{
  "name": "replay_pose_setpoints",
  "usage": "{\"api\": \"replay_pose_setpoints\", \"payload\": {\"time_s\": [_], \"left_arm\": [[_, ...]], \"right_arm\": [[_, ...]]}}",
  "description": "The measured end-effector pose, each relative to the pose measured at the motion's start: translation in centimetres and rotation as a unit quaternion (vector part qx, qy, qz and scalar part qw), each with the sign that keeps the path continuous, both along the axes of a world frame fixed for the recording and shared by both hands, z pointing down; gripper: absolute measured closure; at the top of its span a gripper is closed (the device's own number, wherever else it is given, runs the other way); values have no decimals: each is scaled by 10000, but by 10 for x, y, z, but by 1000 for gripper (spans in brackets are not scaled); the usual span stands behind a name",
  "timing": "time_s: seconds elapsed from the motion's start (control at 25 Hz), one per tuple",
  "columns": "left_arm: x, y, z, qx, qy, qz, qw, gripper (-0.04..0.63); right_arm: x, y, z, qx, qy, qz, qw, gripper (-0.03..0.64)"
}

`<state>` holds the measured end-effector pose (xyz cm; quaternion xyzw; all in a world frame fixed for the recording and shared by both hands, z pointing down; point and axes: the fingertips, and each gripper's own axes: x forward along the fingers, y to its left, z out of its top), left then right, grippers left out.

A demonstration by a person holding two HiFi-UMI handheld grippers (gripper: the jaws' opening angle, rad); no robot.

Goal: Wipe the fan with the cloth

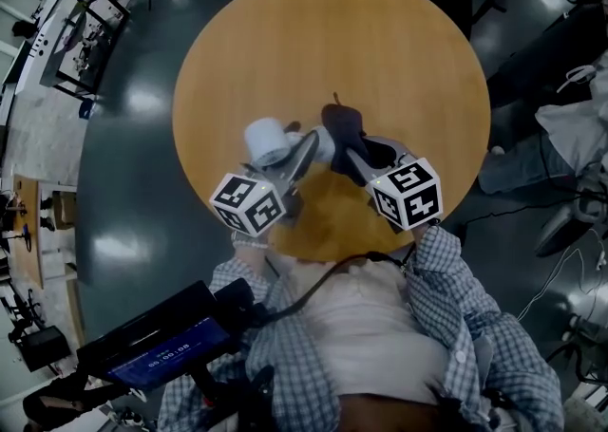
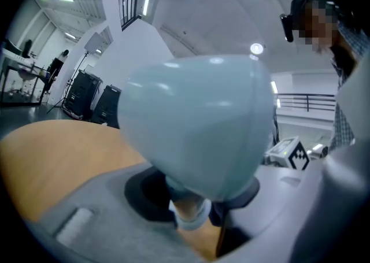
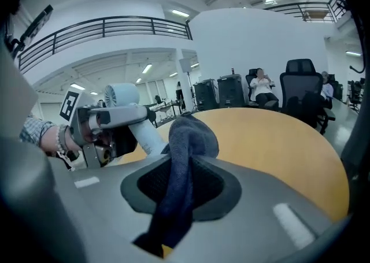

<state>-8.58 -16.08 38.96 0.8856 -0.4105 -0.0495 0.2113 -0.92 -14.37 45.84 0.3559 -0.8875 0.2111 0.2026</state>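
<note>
Over the round wooden table (image 1: 380, 50), the left gripper (image 1: 302, 147) clamps a pale plastic handheld fan (image 1: 269, 140); the right gripper (image 1: 350, 157), beside the fan, pinches a dark blue cloth (image 1: 344, 124).

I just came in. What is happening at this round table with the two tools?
A person is at a round wooden table with a tool in each hand. The left tool is closed on the handle of a small pale fan. The right tool grips a dark blue cloth, which sits bunched between its jaws, close beside the fan. Whether the cloth touches the fan already, I cannot tell.
</note>
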Motion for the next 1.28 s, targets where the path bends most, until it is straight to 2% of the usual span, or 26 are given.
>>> {"api": "replay_pose_setpoints", "payload": {"time_s": [0.16,0.32,0.52,0.68,0.76,0.88,1.16,1.28], "left_arm": [[1,0,4,-37,-146,36,9999,423],[4,-1,10,-89,-252,75,9996,423],[6,-2,18,-142,-405,131,9990,423],[8,-5,17,-143,-422,173,9989,423],[10,-6,14,-117,-416,197,9989,423],[9,-8,12,-65,-434,235,9988,423],[7,-4,8,-40,-407,251,9988,423],[12,0,4,-28,-273,333,9991,423]], "right_arm": [[-8,-2,-22,184,-123,-89,9997,529],[-30,4,-70,692,-352,-387,9962,529],[-66,23,-139,1432,-632,-961,9830,529],[-92,36,-168,1756,-742,-1418,9714,529],[-96,36,-164,1756,-662,-1511,9705,529],[-90,32,-143,1583,-502,-1449,9754,529],[-36,14,-75,913,-156,-795,9925,529],[-10,9,-50,576,-62,-483,9972,529]]}}
